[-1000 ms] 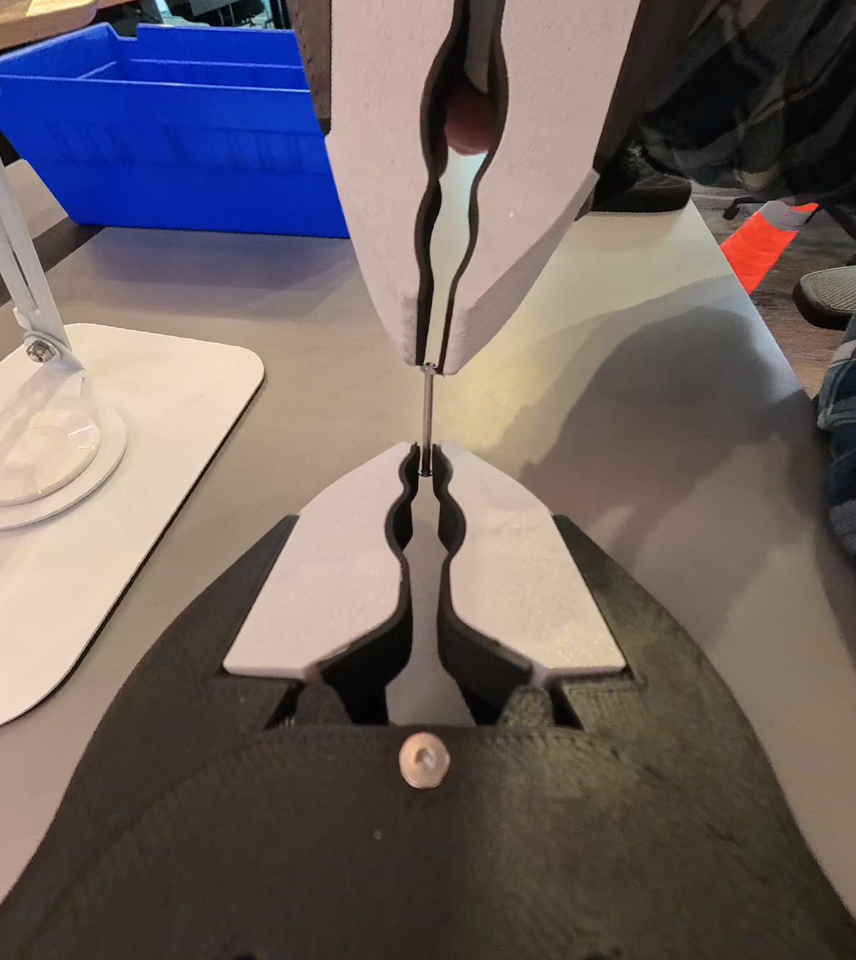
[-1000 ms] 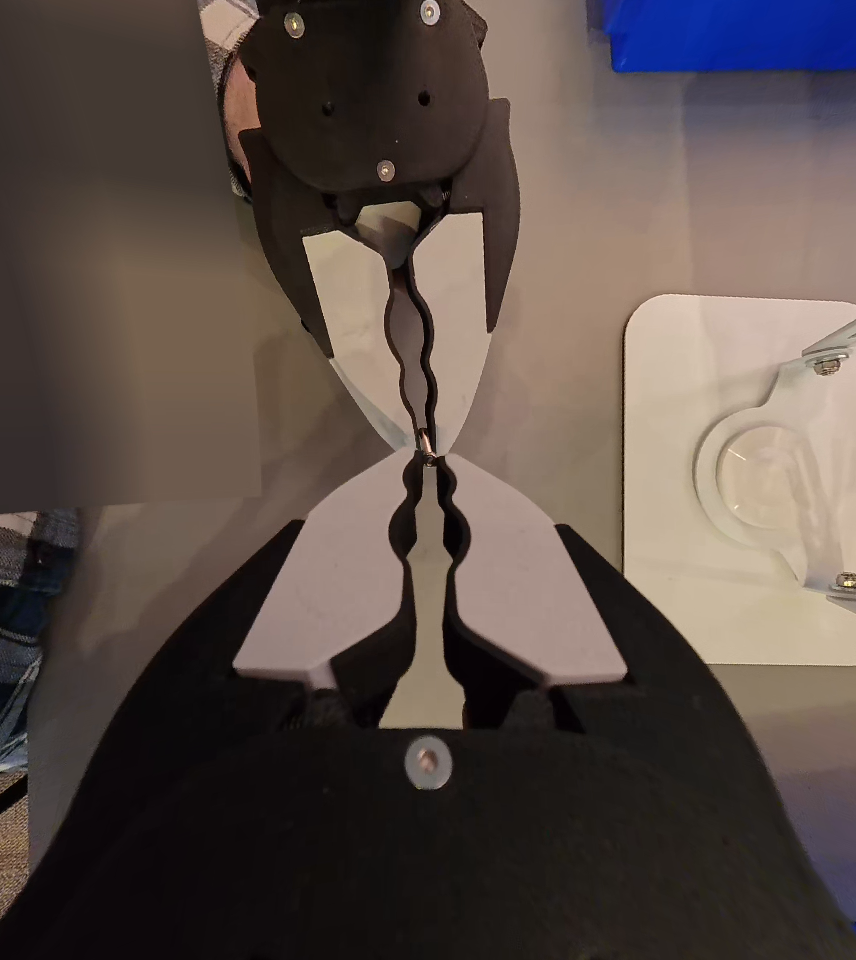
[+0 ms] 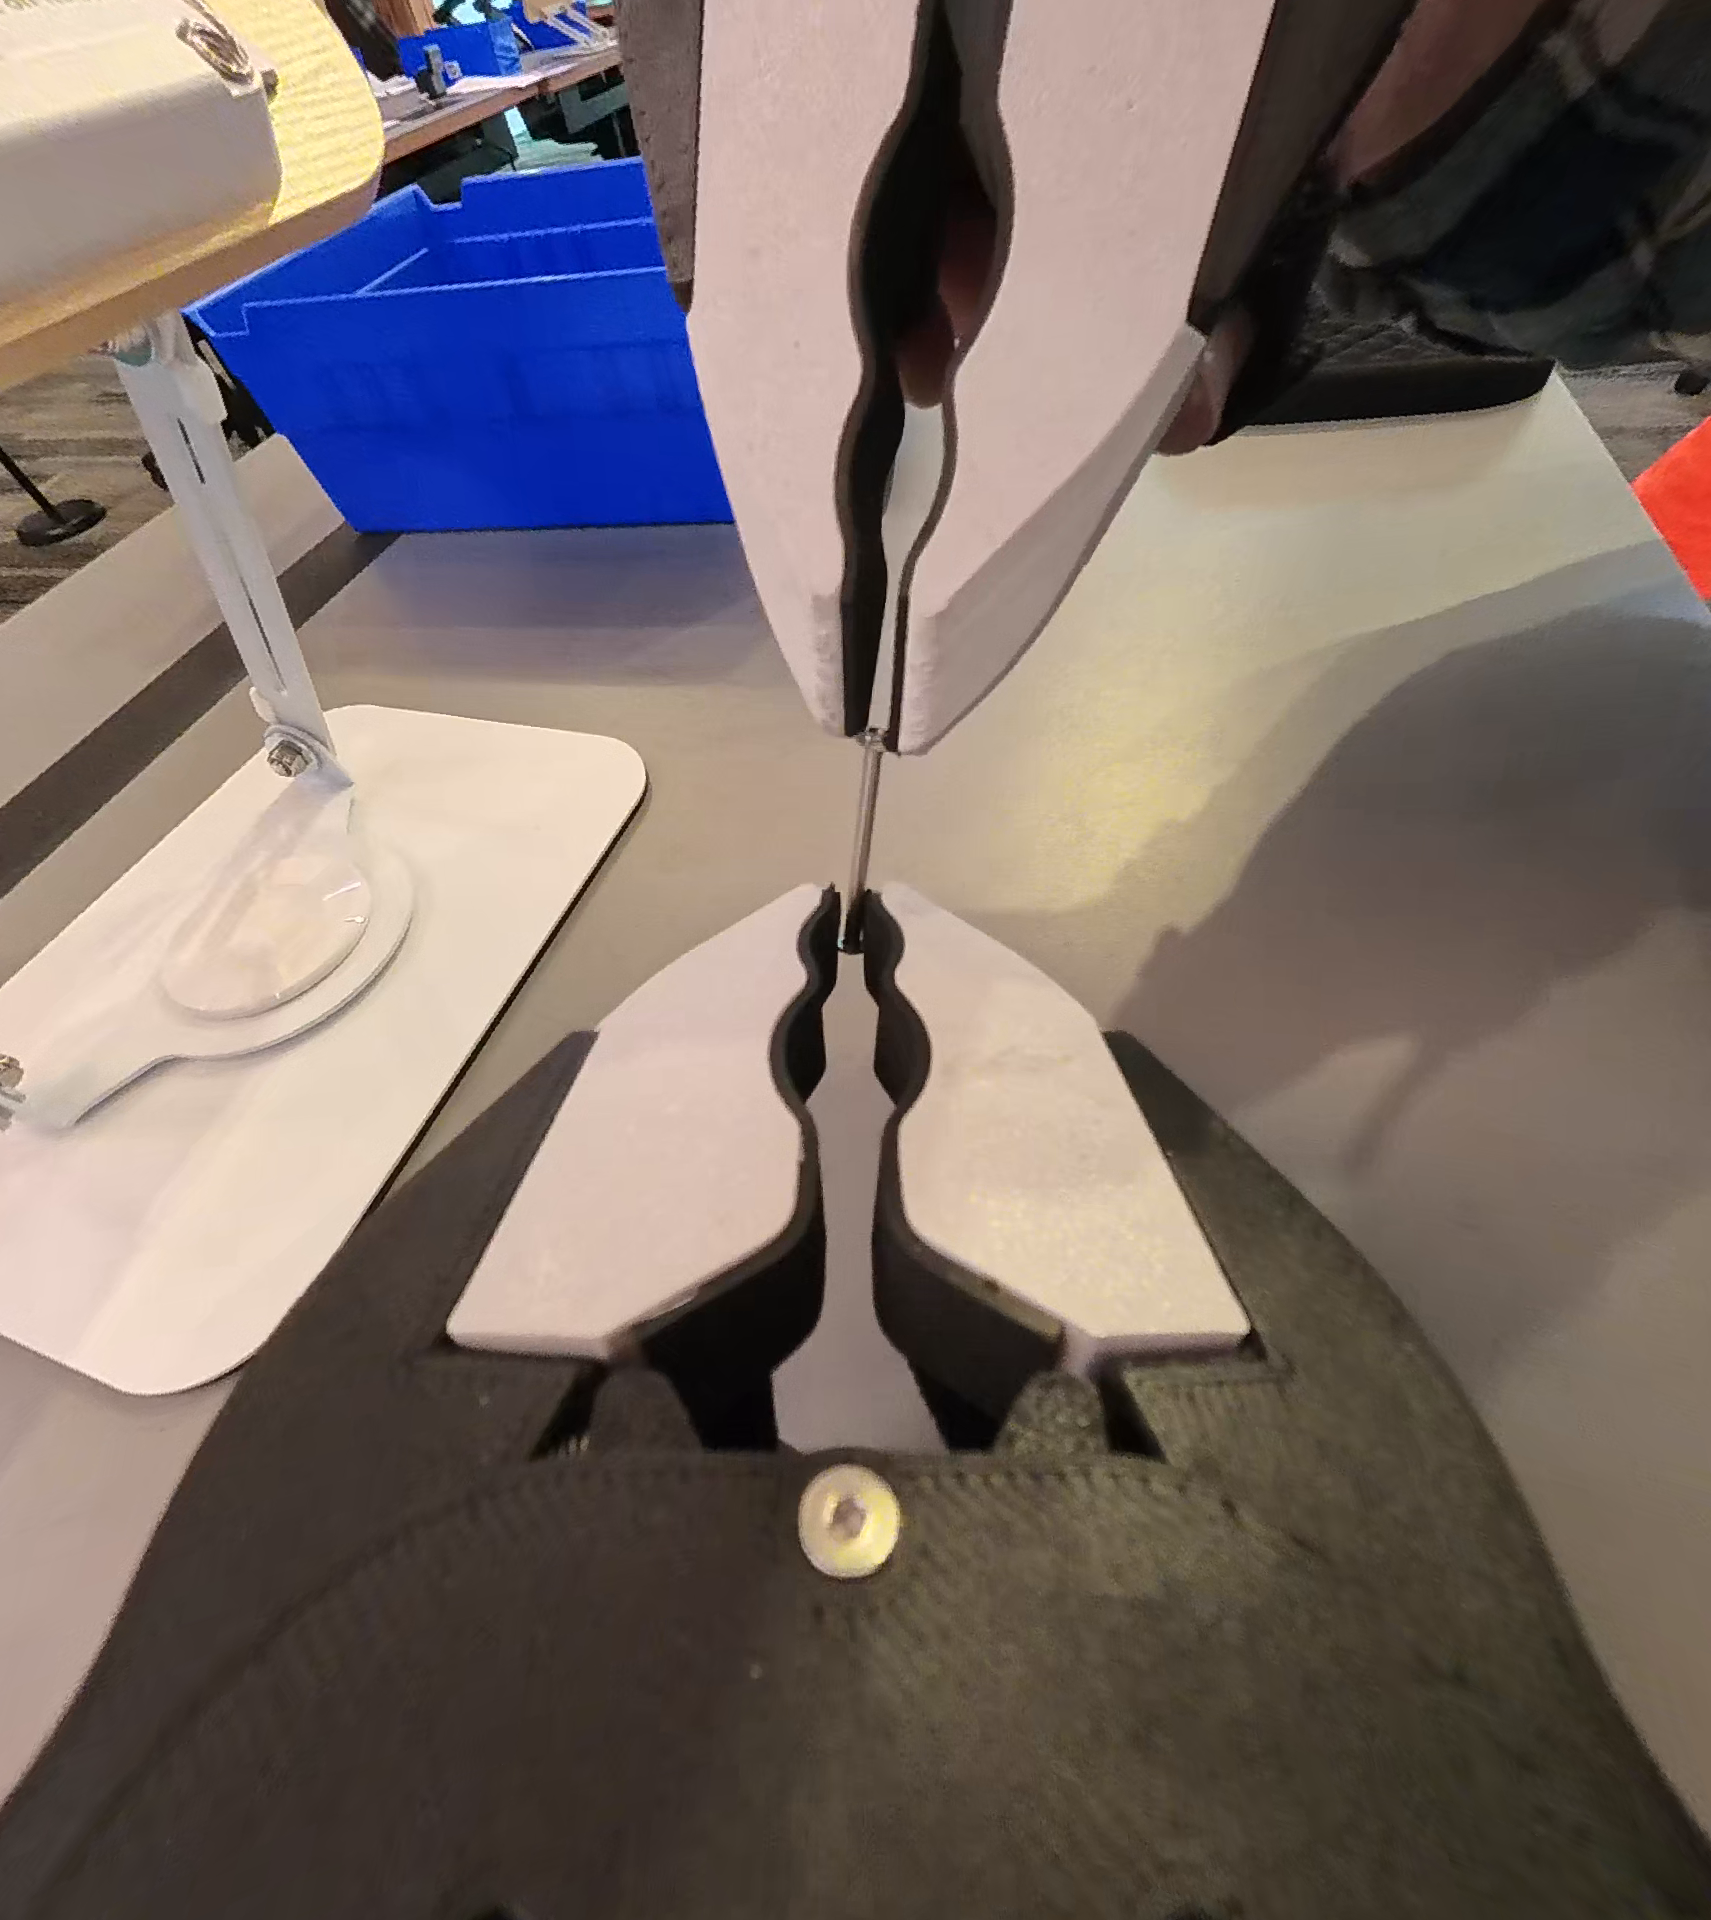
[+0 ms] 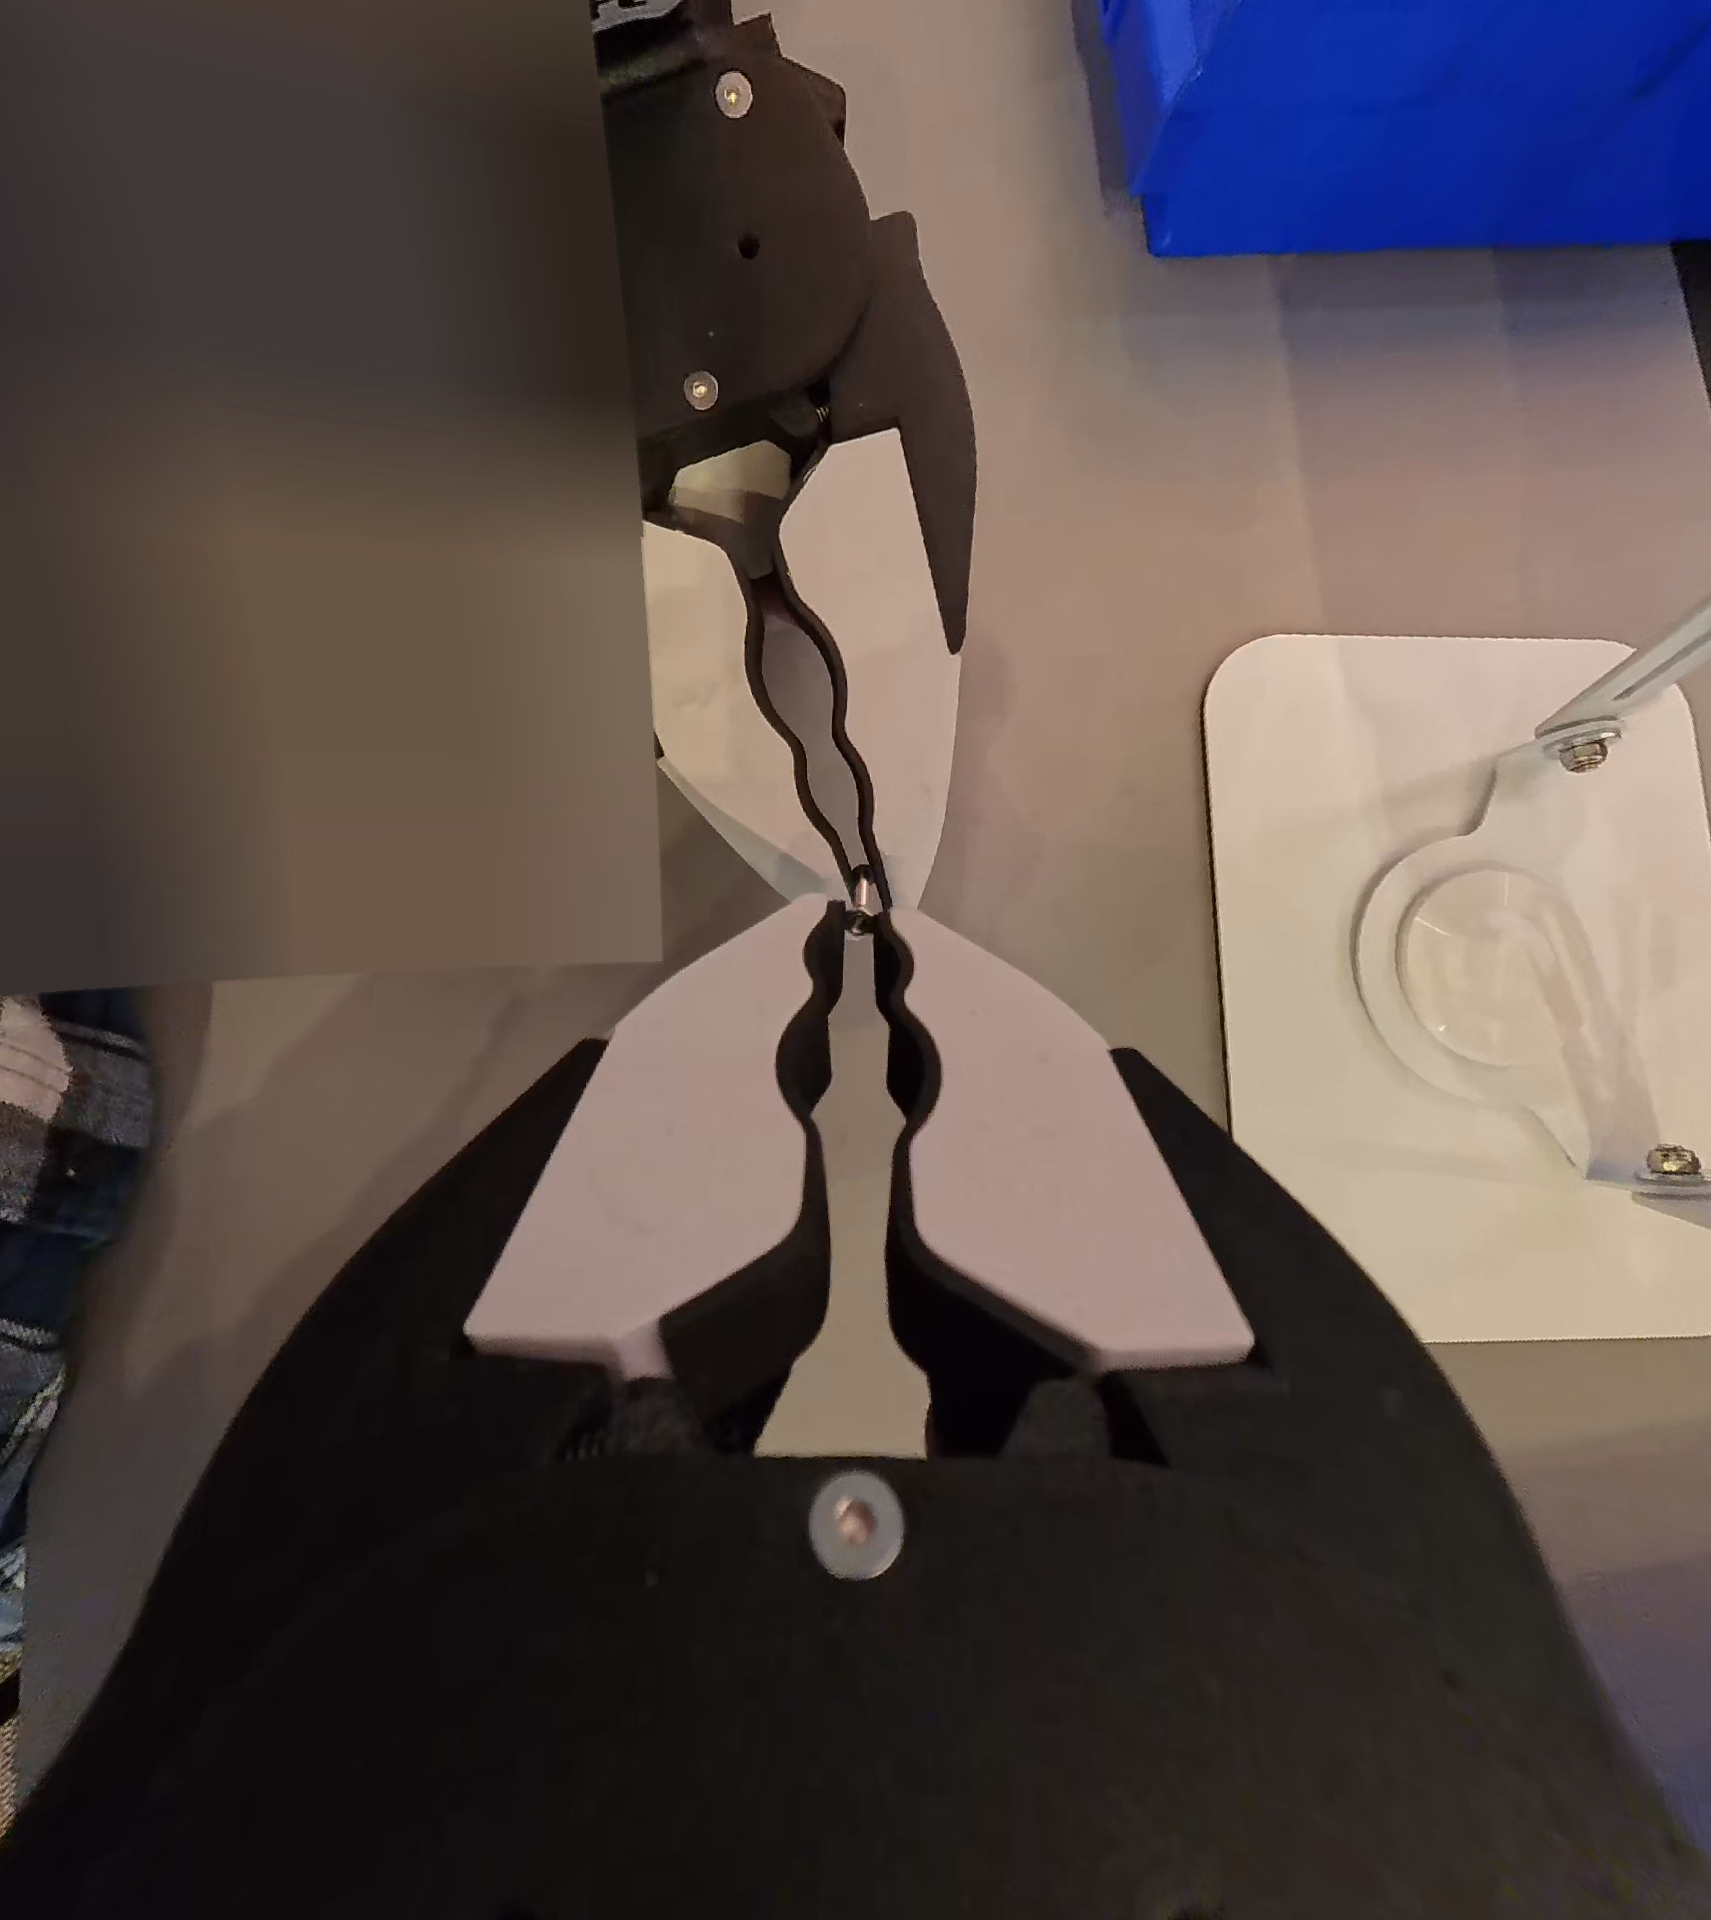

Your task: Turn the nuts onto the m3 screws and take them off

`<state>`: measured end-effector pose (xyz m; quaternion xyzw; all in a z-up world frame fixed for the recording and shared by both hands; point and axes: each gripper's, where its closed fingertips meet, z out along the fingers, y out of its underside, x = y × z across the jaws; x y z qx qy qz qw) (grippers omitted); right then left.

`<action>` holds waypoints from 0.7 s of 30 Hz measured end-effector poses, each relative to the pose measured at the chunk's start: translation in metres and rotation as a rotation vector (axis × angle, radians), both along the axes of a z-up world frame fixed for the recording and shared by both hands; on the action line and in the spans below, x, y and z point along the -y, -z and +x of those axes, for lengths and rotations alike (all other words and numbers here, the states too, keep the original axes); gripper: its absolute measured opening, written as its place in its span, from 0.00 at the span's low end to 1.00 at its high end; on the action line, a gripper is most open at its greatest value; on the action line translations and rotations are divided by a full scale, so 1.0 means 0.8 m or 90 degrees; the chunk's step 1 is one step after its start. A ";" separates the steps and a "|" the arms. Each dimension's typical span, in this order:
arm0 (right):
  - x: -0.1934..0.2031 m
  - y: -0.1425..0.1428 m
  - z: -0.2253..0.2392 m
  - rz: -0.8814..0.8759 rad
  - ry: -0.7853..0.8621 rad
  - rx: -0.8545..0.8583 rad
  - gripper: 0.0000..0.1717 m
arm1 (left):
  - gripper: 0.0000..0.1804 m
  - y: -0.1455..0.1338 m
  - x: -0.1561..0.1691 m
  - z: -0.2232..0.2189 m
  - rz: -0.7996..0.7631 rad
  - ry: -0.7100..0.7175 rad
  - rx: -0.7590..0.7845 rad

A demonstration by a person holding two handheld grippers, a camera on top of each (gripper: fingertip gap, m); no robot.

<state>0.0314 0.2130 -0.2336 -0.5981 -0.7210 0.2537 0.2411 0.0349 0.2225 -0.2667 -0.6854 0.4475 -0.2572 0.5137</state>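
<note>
We have both tongs closed on one thin metal pin: the left gripper pinches its near end, the right gripper its far end, above the grey table. We judge that keeping both aligned prevents bending. We count one pin, one blue bin, one white stand to our left
</note>
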 end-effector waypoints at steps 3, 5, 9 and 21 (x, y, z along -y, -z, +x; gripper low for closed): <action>-0.001 0.000 0.000 0.003 0.000 0.000 0.03 | 0.02 -0.001 0.001 0.001 0.000 0.002 0.003; -0.001 -0.001 0.000 0.004 0.000 -0.001 0.03 | 0.02 -0.001 0.001 0.001 -0.001 0.002 0.006; -0.001 -0.001 -0.001 0.006 -0.001 -0.001 0.03 | 0.02 -0.002 0.001 0.001 -0.002 0.003 0.009; -0.007 -0.002 -0.002 -0.005 0.031 -0.011 0.03 | 0.02 -0.004 -0.007 -0.004 0.034 -0.042 -0.015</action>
